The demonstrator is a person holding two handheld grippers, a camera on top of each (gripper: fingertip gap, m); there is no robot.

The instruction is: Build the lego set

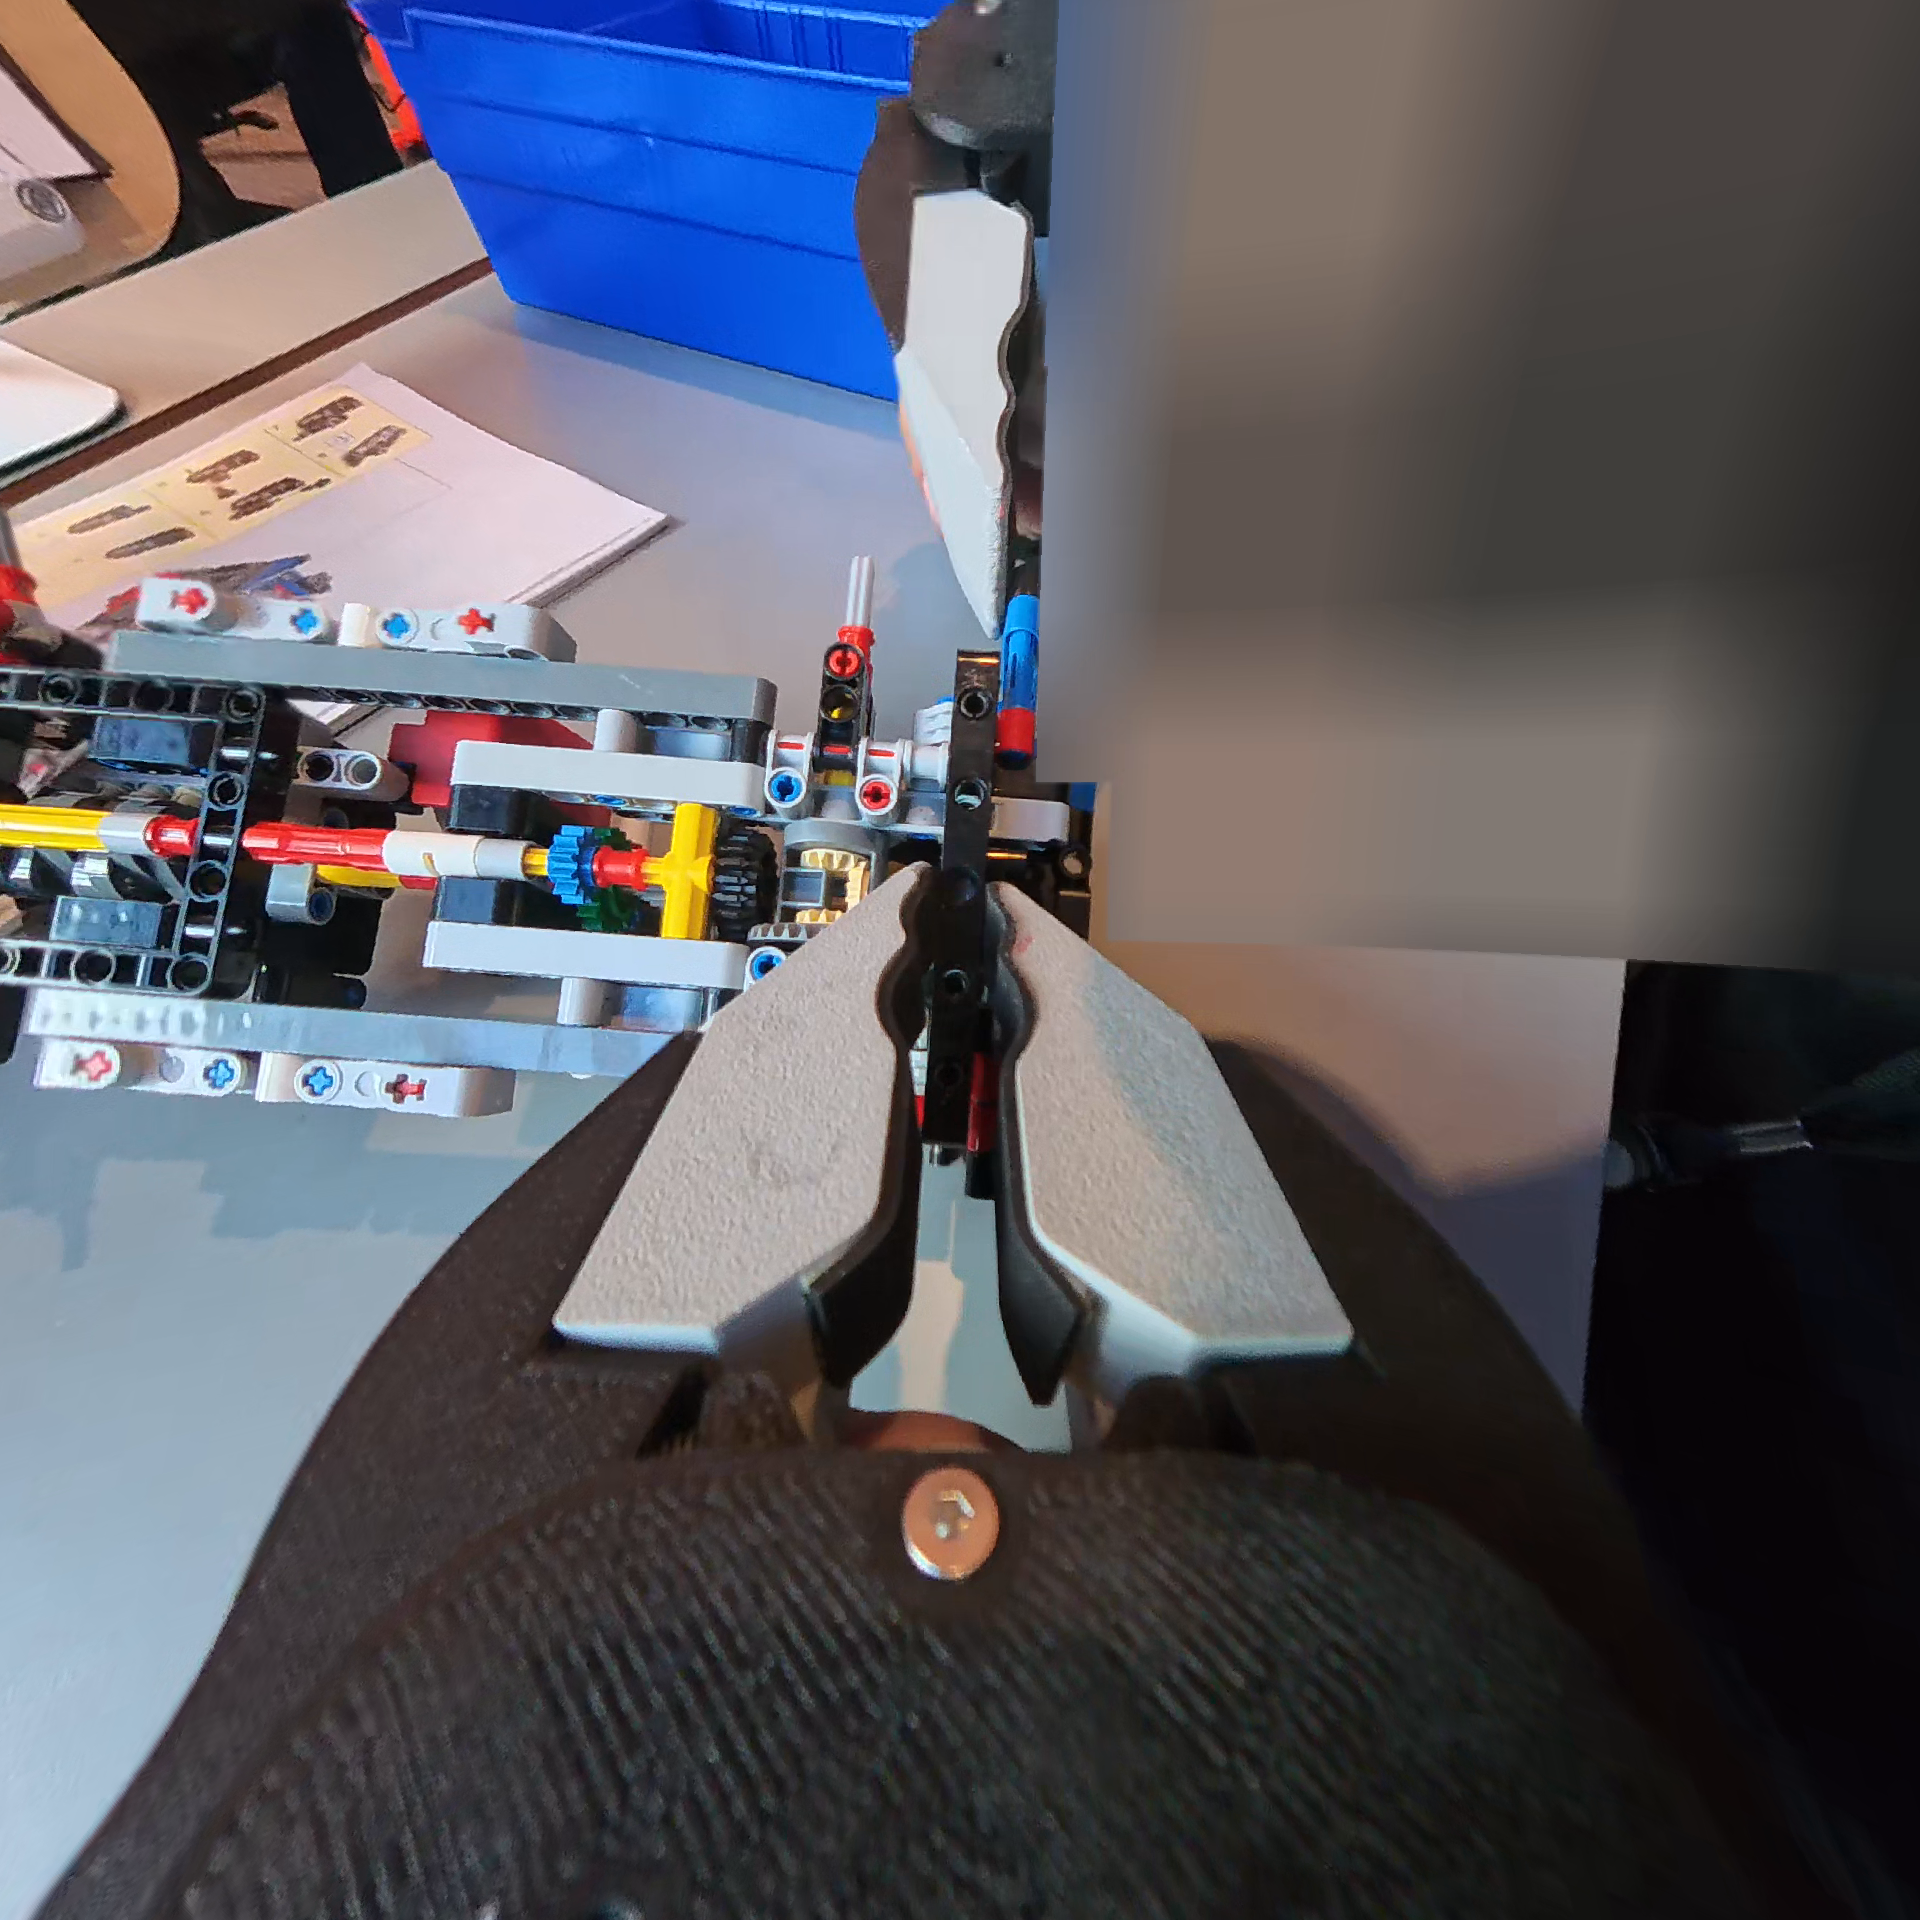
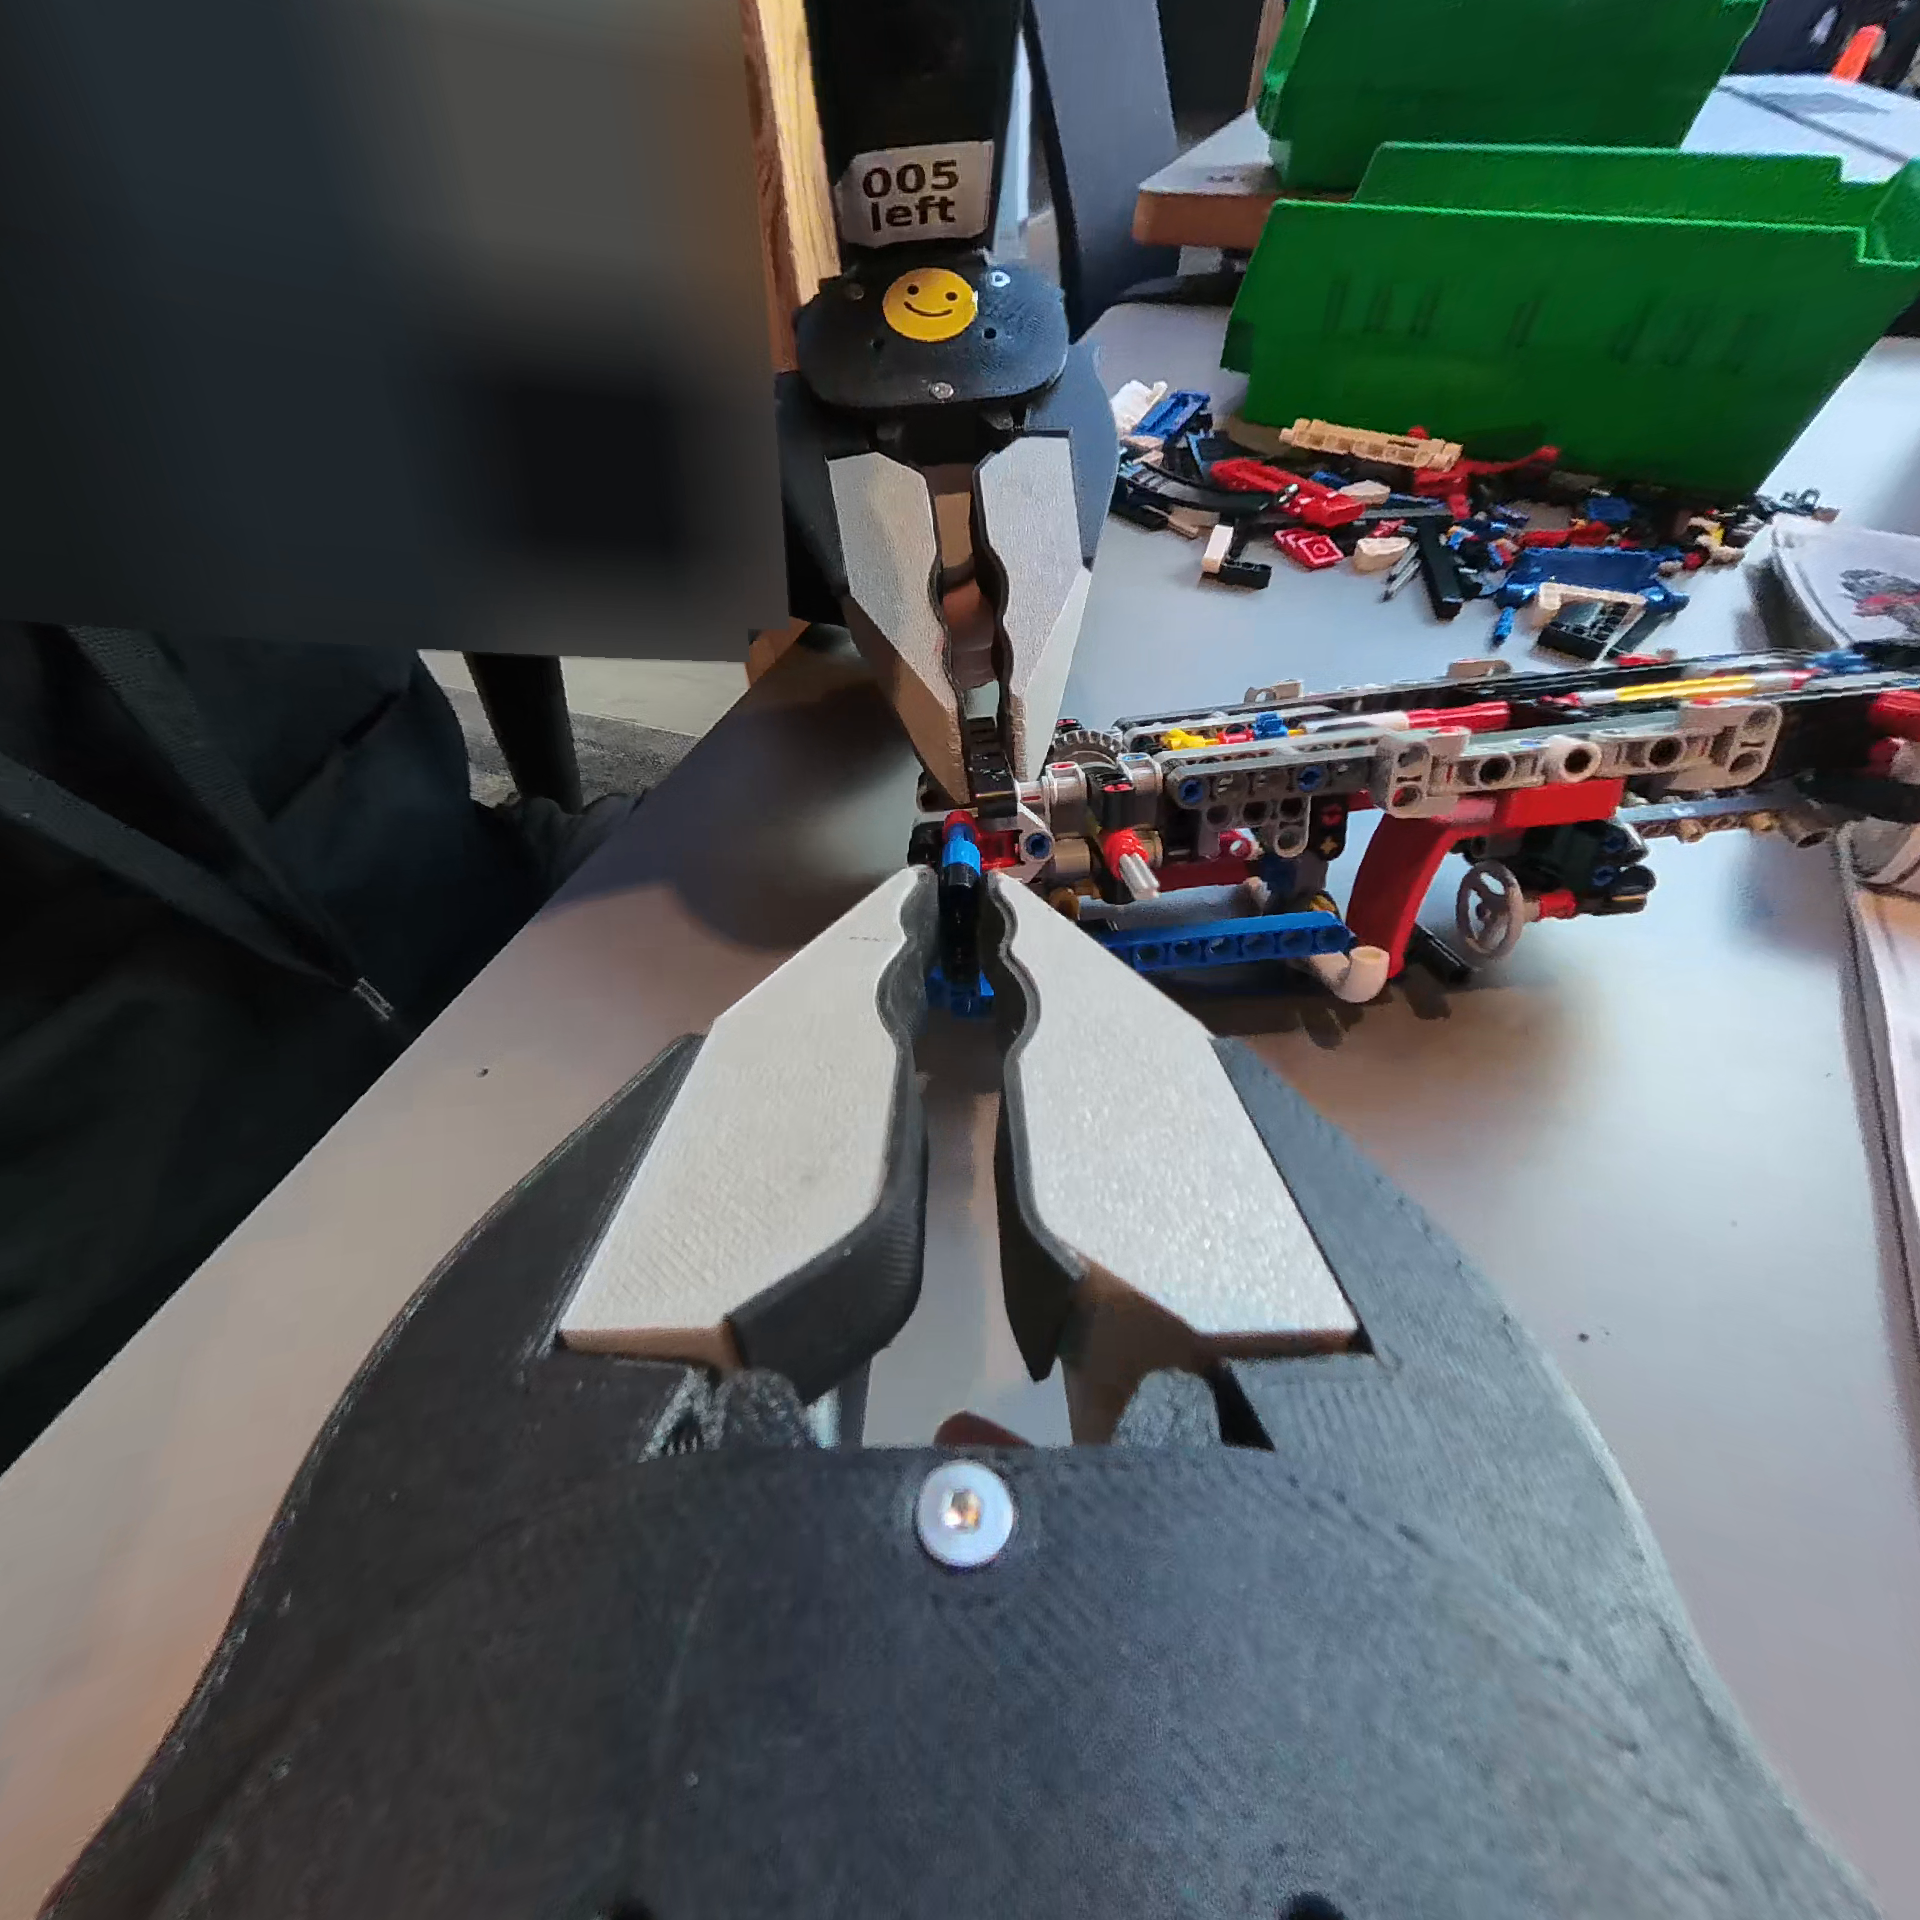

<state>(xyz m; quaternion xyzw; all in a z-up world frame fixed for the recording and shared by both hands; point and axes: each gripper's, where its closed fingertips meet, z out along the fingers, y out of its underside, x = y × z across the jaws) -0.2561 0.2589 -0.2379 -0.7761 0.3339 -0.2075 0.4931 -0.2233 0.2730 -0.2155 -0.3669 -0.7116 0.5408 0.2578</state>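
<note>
Left gripper (image 1: 958,894): jaws pinching the black beam (image 1: 966,831) at the end of the chassis (image 1: 416,831); the beam stands crosswise to the frame, so this grip probably steadies that end against a push.
Right gripper (image 2: 961,899): jaws pinching a small blue-and-black pin piece (image 2: 958,914), its tip touching the chassis end at 12 o'clock of the jaws, just below the left gripper's tips; lined up, apparently, for pressing in.
Chassis: lies lengthwise on the grey desk (image 2: 1558,1195), running off toward 3 o'clock in the right wrist view; in that view a red curved part (image 2: 1403,862) and a grey steering wheel (image 2: 1486,904) hang under it.
Step in hand: likely seating the pin piece into the end; whether it is fully home I cannot tell.
Loose parts (image 2: 1403,520): heaped at 1 o'clock before the green bins (image 2: 1558,312), within reach.
Instruction booklet (image 1: 343,488): open at 10 o'clock in the left wrist view, beside a blue bin (image 1: 675,177).
</note>
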